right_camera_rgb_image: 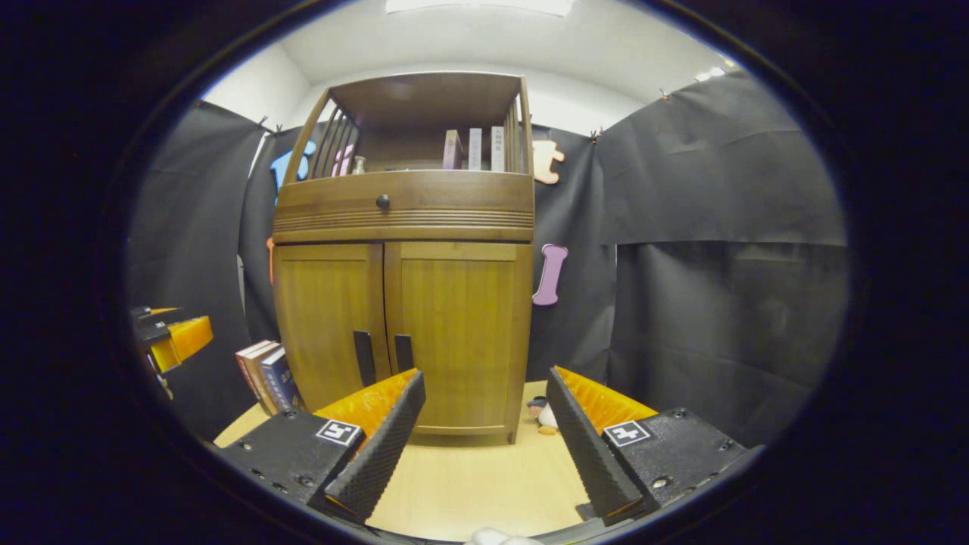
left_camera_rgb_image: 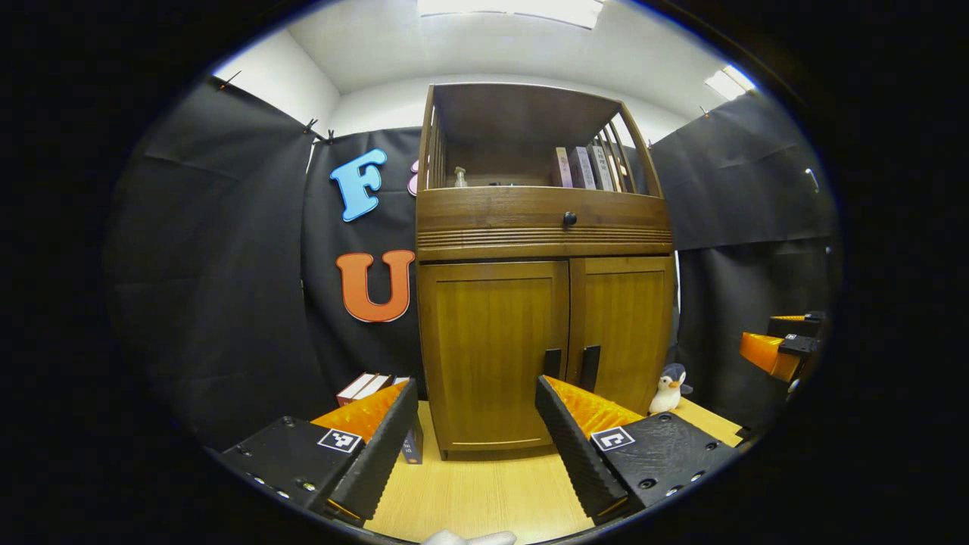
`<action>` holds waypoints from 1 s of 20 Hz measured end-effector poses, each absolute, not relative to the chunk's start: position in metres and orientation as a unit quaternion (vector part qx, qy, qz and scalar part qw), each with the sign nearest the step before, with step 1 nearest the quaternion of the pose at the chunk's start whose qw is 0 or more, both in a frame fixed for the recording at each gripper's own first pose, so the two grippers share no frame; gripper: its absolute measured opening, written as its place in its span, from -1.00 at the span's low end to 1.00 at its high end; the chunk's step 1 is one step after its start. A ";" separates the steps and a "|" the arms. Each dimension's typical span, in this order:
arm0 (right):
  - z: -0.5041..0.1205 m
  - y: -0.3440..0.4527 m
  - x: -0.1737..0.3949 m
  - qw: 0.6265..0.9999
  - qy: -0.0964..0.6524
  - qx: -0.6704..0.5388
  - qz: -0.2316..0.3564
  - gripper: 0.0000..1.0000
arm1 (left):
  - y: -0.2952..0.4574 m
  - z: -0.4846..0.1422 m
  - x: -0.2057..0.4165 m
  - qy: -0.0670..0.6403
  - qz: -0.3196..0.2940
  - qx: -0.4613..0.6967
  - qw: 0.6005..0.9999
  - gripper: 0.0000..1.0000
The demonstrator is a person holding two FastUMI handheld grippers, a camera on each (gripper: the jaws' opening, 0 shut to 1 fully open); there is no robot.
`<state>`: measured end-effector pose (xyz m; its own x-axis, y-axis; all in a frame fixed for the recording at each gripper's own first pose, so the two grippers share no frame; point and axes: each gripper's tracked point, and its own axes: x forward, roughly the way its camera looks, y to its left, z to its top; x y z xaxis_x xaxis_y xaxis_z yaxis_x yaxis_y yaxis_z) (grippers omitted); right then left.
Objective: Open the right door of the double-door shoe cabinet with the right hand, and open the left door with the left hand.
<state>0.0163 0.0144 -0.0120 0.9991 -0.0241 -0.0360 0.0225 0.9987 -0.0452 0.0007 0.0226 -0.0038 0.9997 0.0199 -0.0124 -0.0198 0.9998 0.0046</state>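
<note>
While both shoe cabinet (left_camera_rgb_image: 545, 303) doors sit closed on tabletop (left_camera_rgb_image: 469, 492), nothing's done: right door (right_camera_rgb_image: 458, 333) & left door (left_camera_rgb_image: 492, 356) both pending. Left gripper (left_camera_rgb_image: 477, 439) & right gripper (right_camera_rgb_image: 484, 431) fingers spread, empty, short of handles.

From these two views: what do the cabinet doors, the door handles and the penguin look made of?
Cabinet doors: wood or wood veneer, with visible vertical grain and a satin sheen; solid or veneer can't be told.
Door handles: dark, smooth vertical bars, likely metal or plastic; unclear which.
Penguin: soft plush, judging by its fuzzy, rounded outline.
</note>
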 end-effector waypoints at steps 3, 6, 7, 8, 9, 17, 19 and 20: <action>-0.024 0.016 0.030 0.999 0.027 -0.027 -0.012 1.00 | 0.029 -0.005 -0.002 0.006 0.014 -0.002 1.000 0.88; -0.035 0.024 0.046 0.999 0.035 -0.030 -0.008 1.00 | 0.035 -0.007 -0.008 0.008 0.018 -0.002 1.000 0.89; -0.038 0.028 0.053 0.999 0.035 -0.031 -0.006 1.00 | 0.039 -0.007 -0.010 0.007 0.022 0.001 1.000 0.88; -0.041 0.034 0.062 0.999 0.037 -0.032 -0.002 1.00 | 0.041 -0.007 -0.011 0.007 0.025 0.004 1.000 0.88; -0.043 0.041 0.070 0.999 0.037 -0.031 0.005 1.00 | 0.043 -0.008 -0.013 0.008 0.027 0.006 1.000 0.89; -0.067 0.100 0.155 0.996 0.058 -0.044 0.057 1.00 | 0.063 -0.015 -0.025 0.019 0.059 0.000 0.998 0.89; -0.076 0.114 0.179 0.994 0.069 -0.041 0.073 1.00 | 0.069 -0.015 -0.027 0.020 0.069 -0.003 0.997 0.89; -0.079 0.120 0.192 0.993 0.072 -0.045 0.078 1.00 | 0.072 -0.016 -0.026 0.020 0.075 -0.004 0.997 0.89</action>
